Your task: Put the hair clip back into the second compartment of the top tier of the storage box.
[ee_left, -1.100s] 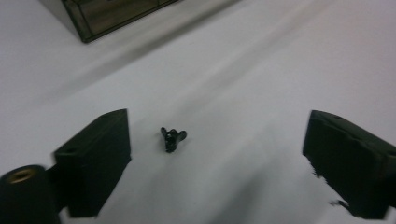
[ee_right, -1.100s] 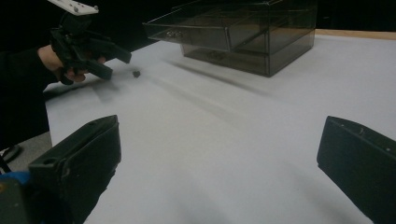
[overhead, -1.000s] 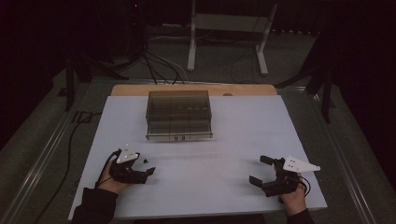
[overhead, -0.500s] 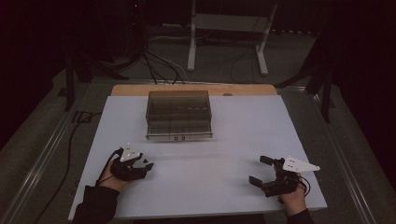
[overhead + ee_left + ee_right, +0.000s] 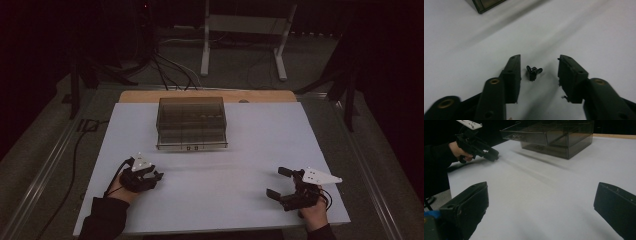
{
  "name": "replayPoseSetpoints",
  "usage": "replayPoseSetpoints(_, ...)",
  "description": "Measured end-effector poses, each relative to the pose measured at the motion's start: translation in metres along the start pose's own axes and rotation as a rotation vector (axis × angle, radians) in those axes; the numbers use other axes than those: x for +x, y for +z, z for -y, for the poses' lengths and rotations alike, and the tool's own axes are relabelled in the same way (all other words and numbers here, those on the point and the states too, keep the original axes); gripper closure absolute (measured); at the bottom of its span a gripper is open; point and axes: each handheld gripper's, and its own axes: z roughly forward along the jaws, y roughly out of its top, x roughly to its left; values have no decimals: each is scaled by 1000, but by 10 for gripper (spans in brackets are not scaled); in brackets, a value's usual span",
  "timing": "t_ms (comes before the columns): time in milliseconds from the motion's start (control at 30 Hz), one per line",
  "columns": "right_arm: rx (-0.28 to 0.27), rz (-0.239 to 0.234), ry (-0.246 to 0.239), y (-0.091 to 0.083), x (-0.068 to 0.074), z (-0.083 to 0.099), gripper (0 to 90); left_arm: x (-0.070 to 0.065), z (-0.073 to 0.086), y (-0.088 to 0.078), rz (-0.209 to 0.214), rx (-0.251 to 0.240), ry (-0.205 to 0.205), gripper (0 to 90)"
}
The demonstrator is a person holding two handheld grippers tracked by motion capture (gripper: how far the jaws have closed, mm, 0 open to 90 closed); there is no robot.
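Observation:
A small black wing screw (image 5: 533, 72) lies on the white table (image 5: 225, 165) between the jaws of my left gripper (image 5: 539, 59), which is open and not touching it. In the high view the left gripper (image 5: 156, 176) is at the front left of the table. My right gripper (image 5: 276, 182) rests at the front right, open, with only bare table between its jaws (image 5: 541, 192). The right gripper view also takes in the left gripper (image 5: 491, 155) farther off, held by a hand.
A smoky see-through drawer box (image 5: 191, 122) stands at the middle back of the table, and one drawer (image 5: 524, 135) sticks out toward the front. Its corner (image 5: 486, 3) is just ahead of the left gripper. Stand legs and cables lie on the floor beyond the table.
The left gripper has edged slightly forward and to the right. The right gripper has stayed where it was.

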Motion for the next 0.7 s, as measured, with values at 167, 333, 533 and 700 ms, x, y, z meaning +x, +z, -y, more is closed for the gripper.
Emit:
replayPoseSetpoints(167, -2, 1, 0, 0, 0, 0, 0, 2, 0, 3, -3, 4, -18, 591)
replayPoseSetpoints(333, -1, 0, 1, 0, 0, 0, 0, 3, -2, 4, 1, 6, -18, 634)
replayPoseSetpoints(533, -2, 0, 2, 0, 0, 0, 0, 2, -3, 5, -3, 13, -20, 686)
replayPoseSetpoints(700, -1, 0, 2, 0, 0, 0, 0, 4, -4, 5, -13, 18, -34, 735)
